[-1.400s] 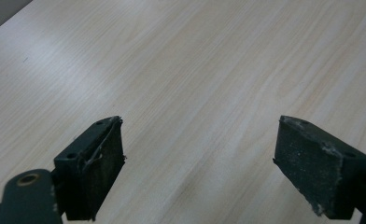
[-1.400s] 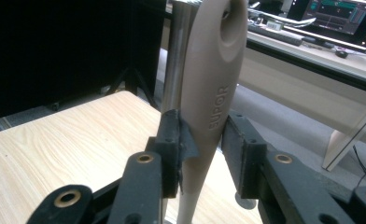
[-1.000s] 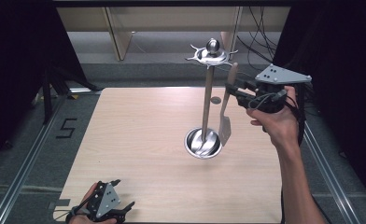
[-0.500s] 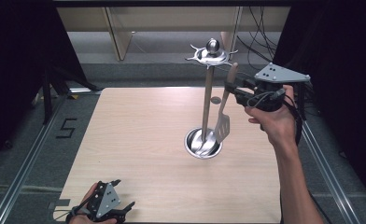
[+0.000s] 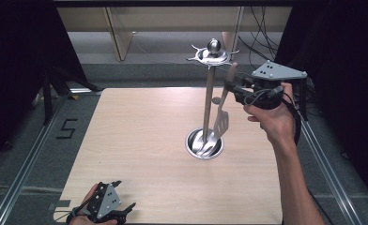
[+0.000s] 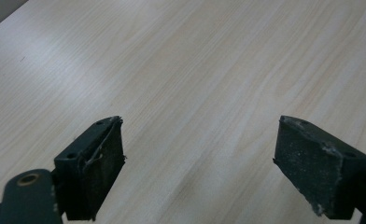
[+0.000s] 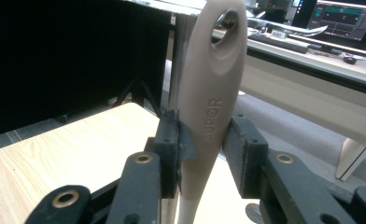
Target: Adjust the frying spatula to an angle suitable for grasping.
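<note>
Light wooden table (image 5: 140,140) sits in a dark room, and a shiny metal stand (image 5: 209,93) rises from a round bowl base (image 5: 204,144) on it. Just to the right of the stand, the right gripper (image 5: 232,86) squeezes the tan handle of a spatula (image 5: 221,119), both pads pressed on it. The spatula hangs almost straight, its slotted blade low beside the stand's pole, above the base. Far from the stand, at the table's near left edge, the left gripper (image 6: 200,163) has its jaws wide apart over bare wood.
</note>
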A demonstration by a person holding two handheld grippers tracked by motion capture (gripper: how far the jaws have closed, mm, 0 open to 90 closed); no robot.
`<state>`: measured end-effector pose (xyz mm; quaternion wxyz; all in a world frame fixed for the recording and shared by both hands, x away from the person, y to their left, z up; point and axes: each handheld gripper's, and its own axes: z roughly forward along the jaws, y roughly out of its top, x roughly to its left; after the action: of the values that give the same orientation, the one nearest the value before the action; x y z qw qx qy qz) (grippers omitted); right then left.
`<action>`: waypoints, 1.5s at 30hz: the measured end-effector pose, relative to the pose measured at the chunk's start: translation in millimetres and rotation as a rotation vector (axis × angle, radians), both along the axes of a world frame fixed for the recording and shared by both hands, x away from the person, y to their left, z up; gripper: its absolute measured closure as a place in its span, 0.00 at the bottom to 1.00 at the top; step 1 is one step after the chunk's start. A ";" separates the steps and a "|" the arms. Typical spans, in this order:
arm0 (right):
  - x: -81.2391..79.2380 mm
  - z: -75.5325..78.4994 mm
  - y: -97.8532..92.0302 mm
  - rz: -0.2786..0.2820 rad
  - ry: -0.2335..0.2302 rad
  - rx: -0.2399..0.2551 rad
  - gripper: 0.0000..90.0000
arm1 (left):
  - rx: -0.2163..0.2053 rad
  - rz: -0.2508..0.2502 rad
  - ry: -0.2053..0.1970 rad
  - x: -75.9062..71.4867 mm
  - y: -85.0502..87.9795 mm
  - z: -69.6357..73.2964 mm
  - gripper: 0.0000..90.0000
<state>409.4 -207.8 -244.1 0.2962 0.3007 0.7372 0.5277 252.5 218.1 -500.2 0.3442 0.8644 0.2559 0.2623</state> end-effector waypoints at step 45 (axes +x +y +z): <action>-33.6 -100.4 -38.1 0.001 0.134 -0.008 0.46 | -0.002 0.006 -0.013 1.6 -1.4 -0.5 0.17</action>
<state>375.9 -246.0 -344.5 0.2469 0.3337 0.7576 0.5037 254.1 216.8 -500.7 0.3461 0.8615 0.2565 0.2686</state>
